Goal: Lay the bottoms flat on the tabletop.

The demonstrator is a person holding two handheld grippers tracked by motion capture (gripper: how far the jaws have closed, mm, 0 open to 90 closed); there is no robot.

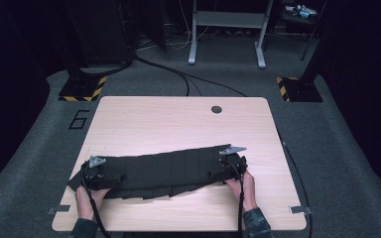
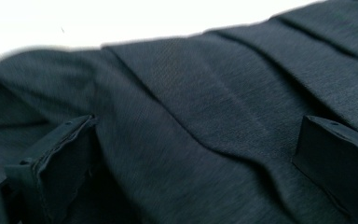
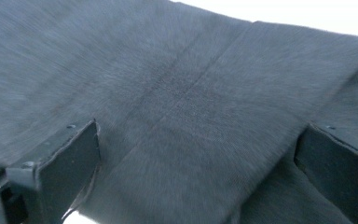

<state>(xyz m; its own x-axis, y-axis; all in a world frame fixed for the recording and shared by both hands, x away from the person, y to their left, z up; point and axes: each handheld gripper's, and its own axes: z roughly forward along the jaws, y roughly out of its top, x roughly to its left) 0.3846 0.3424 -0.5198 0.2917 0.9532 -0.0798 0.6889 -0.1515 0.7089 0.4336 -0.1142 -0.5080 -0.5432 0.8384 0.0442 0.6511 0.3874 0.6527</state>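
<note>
A dark pleated cloth lies stretched left to right across the near half of the wooden table. My left gripper sits at the cloth's left end and my right gripper at its right end, each held by a hand. In the left gripper view the left gripper stands open, jaws wide apart over the folded cloth. The right gripper is open too, its jaws spread above the cloth near a corner. Neither pair of pads presses on the fabric.
A round cable hole sits near the table's far edge. Beyond the table are a grey desk frame, floor cables and two yellow-and-black striped bases. Small metal brackets mark the near corners.
</note>
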